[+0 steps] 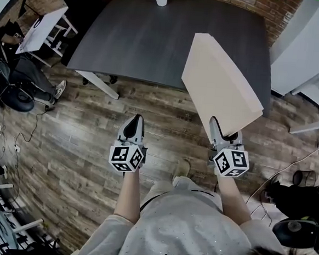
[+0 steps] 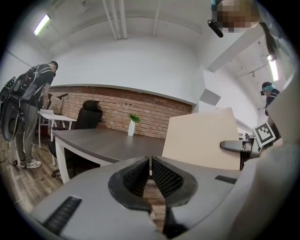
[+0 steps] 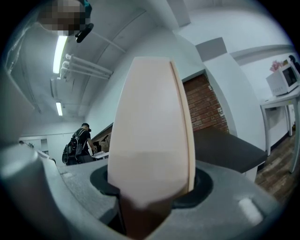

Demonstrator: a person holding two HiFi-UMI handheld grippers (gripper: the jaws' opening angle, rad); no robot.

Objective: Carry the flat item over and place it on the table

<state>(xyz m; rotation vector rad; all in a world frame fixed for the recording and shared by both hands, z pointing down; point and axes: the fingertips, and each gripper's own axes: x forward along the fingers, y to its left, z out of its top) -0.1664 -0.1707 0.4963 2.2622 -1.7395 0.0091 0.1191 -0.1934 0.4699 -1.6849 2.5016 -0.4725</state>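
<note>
One pale beige, flat rectangular slab [image 1: 220,85] is the thing being carried. It stands on edge in the air, clamped at its lower end by the right gripper [image 1: 225,132], and is not yet resting on the dark grey table [image 1: 155,41]. In the head view its upper part overlaps the table's near right corner.

In the right gripper view the slab [image 3: 150,131] fills the space between the jaws of the right gripper [image 3: 151,185], which stand fairly wide and press on its two broad faces. The left gripper [image 2: 150,168] has its jaws closed together with nothing between them. It hangs short of the table's near edge, apart from the slab.

The slab looks stiff and fairly light, with smooth faces that could slip. Held by one end only, its long free part would likely swing or tilt. A second hold with the idle gripper on a long edge should steady it before it is laid flat.

On the table's far side a white vase [image 2: 131,128] holds a small green sprig [image 2: 134,117]. Whether the slab is itself a closed box I cannot tell.
</note>
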